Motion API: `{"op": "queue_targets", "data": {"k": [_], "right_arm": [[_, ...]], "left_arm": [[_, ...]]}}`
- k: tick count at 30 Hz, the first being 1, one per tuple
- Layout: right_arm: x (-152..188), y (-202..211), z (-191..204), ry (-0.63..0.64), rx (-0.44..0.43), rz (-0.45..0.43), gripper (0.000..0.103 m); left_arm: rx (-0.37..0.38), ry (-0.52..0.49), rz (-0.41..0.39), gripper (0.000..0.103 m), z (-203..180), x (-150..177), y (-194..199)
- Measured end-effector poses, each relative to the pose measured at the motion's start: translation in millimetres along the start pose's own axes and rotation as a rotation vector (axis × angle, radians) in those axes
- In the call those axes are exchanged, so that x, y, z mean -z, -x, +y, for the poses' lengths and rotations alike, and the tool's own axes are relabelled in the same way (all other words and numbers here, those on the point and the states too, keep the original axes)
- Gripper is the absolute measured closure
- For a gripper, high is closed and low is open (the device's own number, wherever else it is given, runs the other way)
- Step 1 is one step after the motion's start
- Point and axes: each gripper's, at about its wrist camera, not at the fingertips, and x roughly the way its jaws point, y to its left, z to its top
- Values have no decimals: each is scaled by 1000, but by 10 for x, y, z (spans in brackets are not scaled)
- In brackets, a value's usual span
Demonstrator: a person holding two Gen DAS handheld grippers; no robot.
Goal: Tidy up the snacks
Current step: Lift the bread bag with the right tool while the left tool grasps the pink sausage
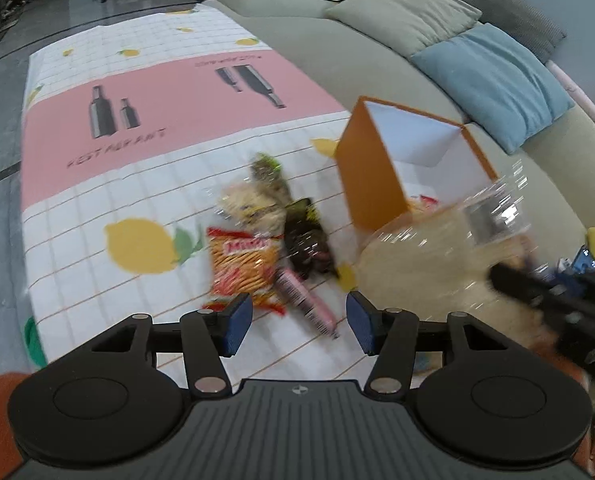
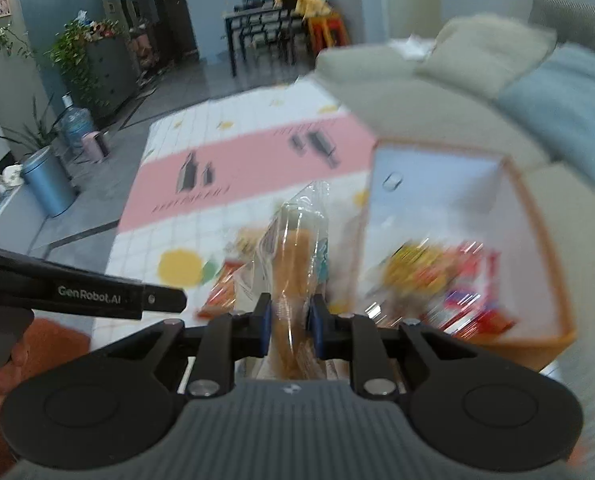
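Nearest the right wrist camera, the right claw [image 2: 290, 322] was clenched on a clear bread bag [image 2: 297, 248], lifted above the desk [image 2: 177, 224] with the orange box [image 2: 537, 216] at two o'clock holding blurred snack packets [image 2: 449, 280]. Across the desk, the left claw [image 1: 299, 322] stood released with nothing between its pads, and loose snacks [image 1: 265, 240] lay at twelve o'clock, just beside the box.

"GenRobot.AI" on the left gripper [image 2: 97, 294]; blurred "RESTAURANT" on the pink tablecloth [image 1: 177, 120].
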Motion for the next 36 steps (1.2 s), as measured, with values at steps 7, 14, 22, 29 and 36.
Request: {"op": "queue_targets", "data": {"k": [7, 14, 22, 29, 36], "right_arm": [[-412, 177, -418, 29, 100, -78, 86], [-604, 63, -690, 47, 180, -107, 85], [-595, -308, -850, 35, 175, -36, 85], [-609, -604, -1058, -12, 178, -14, 85], [-614, -830, -1165, -44, 177, -1, 85]], "left_arm": [[32, 42, 54, 39, -177, -207, -366], [-35, 137, 169, 39, -203, -219, -906], [-129, 188, 272, 40, -171, -180, -1359], [-173, 187, 323, 44, -154, -171, -1612], [-183, 150, 340, 71, -143, -131, -1711]]}}
